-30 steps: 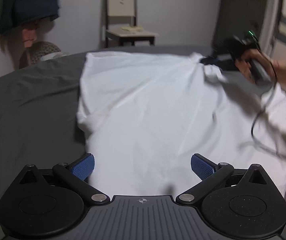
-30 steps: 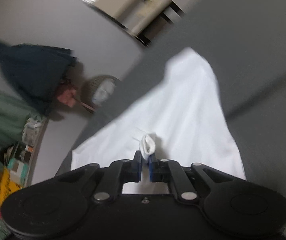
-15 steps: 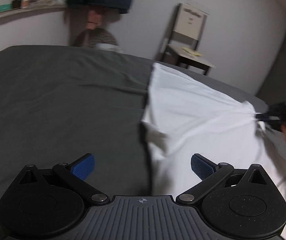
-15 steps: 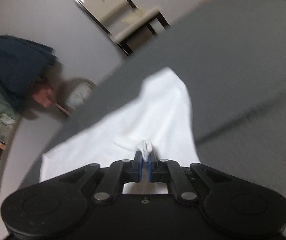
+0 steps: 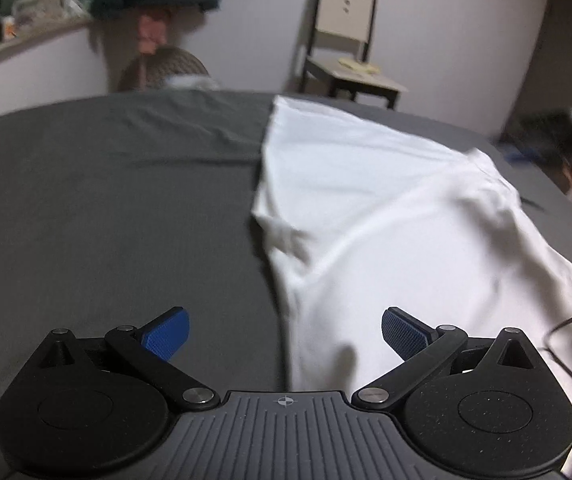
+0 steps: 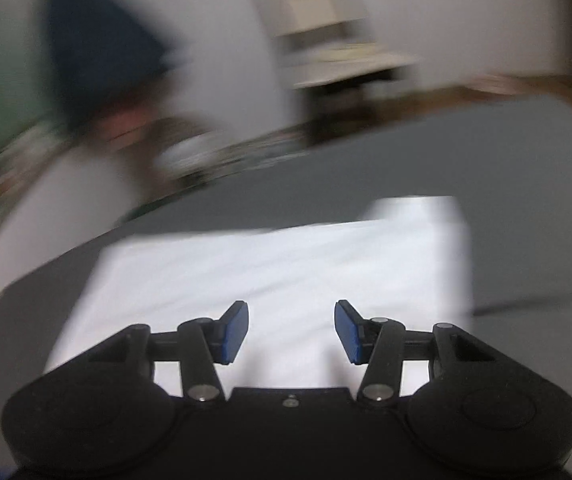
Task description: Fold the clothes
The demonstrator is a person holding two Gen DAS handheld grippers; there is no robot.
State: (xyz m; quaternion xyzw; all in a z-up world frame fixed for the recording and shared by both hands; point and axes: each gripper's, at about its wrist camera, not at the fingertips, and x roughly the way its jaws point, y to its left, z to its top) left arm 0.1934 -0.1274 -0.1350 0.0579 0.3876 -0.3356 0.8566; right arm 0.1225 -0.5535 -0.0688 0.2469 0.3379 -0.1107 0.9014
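- 2 hand-held grippers, left (image 5: 284, 330) and right (image 6: 291, 330), both spread wide, gripping nothing.
- White shirt (image 5: 385, 216) lies rumpled on the bed (image 5: 106, 200); folding looks barely begun.

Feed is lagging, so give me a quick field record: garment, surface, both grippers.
garment: white shirt spread out, partly rumpled
surface: dark grey bed sheet
left gripper: open, holding nothing, over the shirt's left edge
right gripper: open, holding nothing, shirt beyond it; view blurred
background: chair by the wall
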